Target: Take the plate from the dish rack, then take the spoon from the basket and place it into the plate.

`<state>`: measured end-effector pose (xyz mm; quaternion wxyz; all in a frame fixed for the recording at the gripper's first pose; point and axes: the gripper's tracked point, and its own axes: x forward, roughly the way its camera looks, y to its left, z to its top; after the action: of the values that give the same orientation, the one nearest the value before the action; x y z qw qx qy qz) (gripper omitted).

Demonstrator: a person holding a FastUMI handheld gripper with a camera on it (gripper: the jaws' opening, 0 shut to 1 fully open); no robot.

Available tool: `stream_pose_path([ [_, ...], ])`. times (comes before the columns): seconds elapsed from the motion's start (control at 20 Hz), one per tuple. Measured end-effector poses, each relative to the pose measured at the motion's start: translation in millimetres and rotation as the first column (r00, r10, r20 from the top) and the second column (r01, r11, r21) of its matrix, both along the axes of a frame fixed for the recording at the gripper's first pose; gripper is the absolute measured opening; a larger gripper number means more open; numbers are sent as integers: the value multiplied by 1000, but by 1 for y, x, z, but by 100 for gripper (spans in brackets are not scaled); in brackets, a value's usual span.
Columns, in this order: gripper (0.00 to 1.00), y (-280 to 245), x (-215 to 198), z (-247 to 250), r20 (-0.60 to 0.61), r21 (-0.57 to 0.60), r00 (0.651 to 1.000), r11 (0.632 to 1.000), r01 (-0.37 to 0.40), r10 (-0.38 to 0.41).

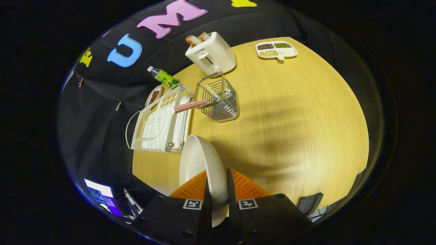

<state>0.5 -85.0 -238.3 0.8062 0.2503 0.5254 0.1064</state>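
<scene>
White plate (201, 163), clear of the dish rack (160, 124), is clamped edge-on between the gripper (217, 190) fingers; the checked-handled spoon (196, 104) waits in the wire basket (219, 98) beyond.

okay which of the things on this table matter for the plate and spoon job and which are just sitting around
Job: plate clamped in the tongs; dish rack; spoon in the basket.
Lying about: toaster with bread; bottle; divided tray of beans.
</scene>
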Motion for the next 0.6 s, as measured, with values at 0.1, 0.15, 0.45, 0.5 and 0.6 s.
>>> stream_pose_path([
  [0.1, 24, -4, 3, -24, -14, -22, 999, 999, -47, 47],
  [0.15, 24, 0, 3, -25, -18, 2, 998, 998, -58, 58],
  [0.45, 24, 13, 4, -45, -19, 60, 997, 996, -73, 74],
  [0.5, 28, 7, 5, -54, -20, 18, 997, 997, -78, 79],
  [0.6, 29, 2, 4, -57, -12, -15, 997, 997, -78, 78],
])
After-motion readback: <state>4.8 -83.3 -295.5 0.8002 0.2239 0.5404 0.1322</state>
